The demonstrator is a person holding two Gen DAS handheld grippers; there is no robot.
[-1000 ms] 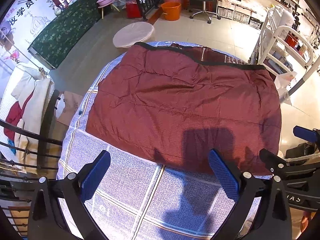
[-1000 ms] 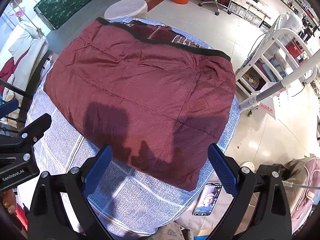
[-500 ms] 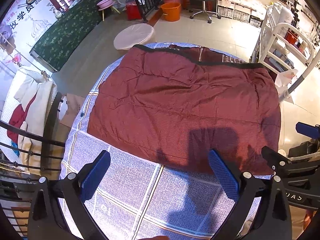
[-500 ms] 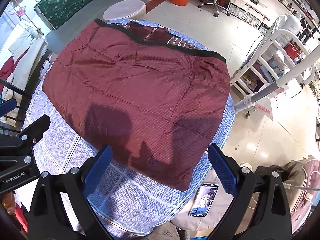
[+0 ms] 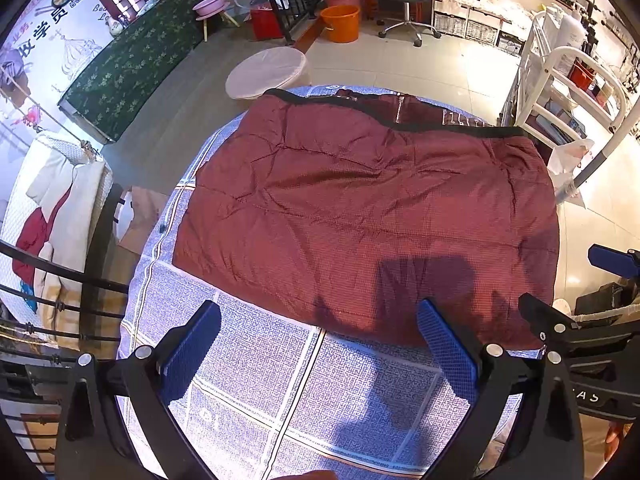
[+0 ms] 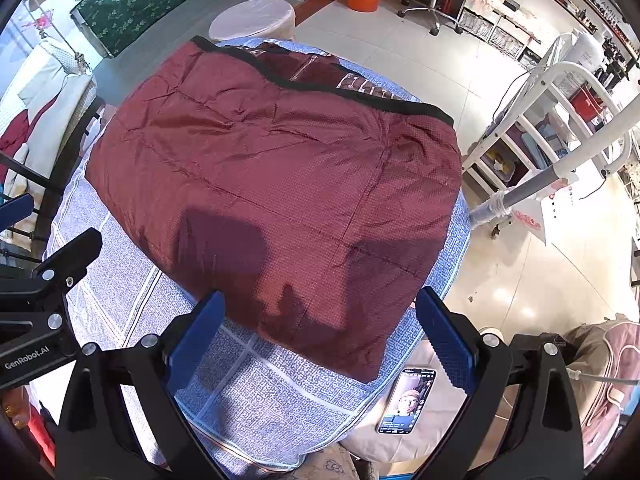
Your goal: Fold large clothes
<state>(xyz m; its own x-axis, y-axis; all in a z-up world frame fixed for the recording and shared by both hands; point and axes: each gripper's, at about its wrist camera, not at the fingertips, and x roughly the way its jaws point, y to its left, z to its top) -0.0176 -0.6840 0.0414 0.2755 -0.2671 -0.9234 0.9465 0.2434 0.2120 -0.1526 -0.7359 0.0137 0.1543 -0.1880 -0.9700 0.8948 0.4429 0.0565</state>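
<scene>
A dark red quilted jacket (image 5: 360,208) lies folded flat on a table under a blue checked cloth (image 5: 280,380); its black-trimmed edge lies along the far side, with a zipper showing past it. My left gripper (image 5: 318,348) hovers open over the bare cloth just short of the jacket's near edge, holding nothing. In the right wrist view the same jacket (image 6: 280,184) fills the middle. My right gripper (image 6: 318,340) hangs open above its near right corner, empty. Each gripper shows at the edge of the other's view.
A phone (image 6: 406,400) lies on a cushion just off the table's near right edge. A white rack (image 6: 560,120) stands to the right, a round white stool (image 5: 266,72) beyond the far edge, and a black railing (image 5: 60,280) with hung clothes on the left.
Both grippers have drawn back and up a little from the jacket, so it sits slightly farther away in both views. The jacket has not moved and both grippers stay open.
</scene>
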